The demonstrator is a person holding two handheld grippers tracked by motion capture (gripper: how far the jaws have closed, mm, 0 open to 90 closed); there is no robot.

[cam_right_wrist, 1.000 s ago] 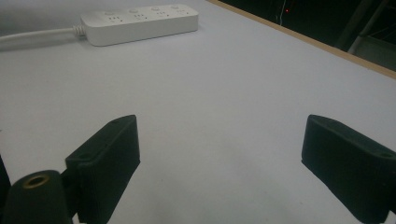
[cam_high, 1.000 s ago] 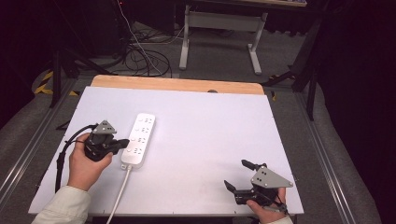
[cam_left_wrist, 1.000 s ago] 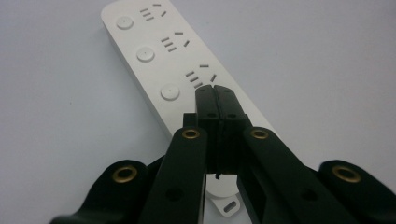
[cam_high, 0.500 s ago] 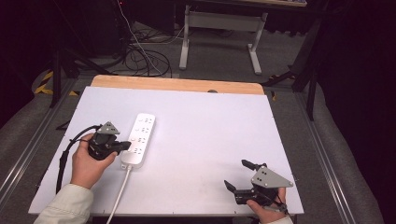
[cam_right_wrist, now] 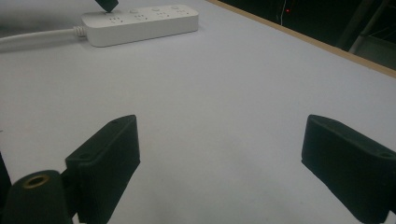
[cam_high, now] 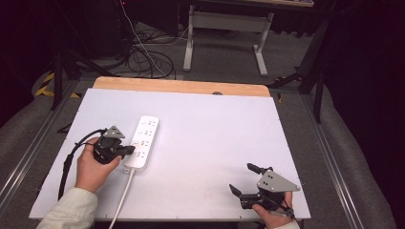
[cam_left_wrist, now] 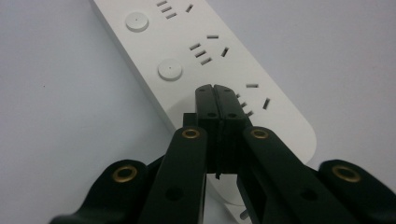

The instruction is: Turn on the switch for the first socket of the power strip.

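White table (cam_high: pixel 205 143) in a dark room; power strip (cam_high: pixel 143 141) lies at its left, left gripper (cam_high: pixel 128 150) pinched empty, tips over the near-end switch, press seemingly just starting; right gripper (cam_high: pixel 248 179) wide open, idle, well apart.

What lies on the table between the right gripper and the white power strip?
Nothing: bare white table separates the open right gripper from the power strip. The right gripper view confirms it, with empty surface running up to the strip.
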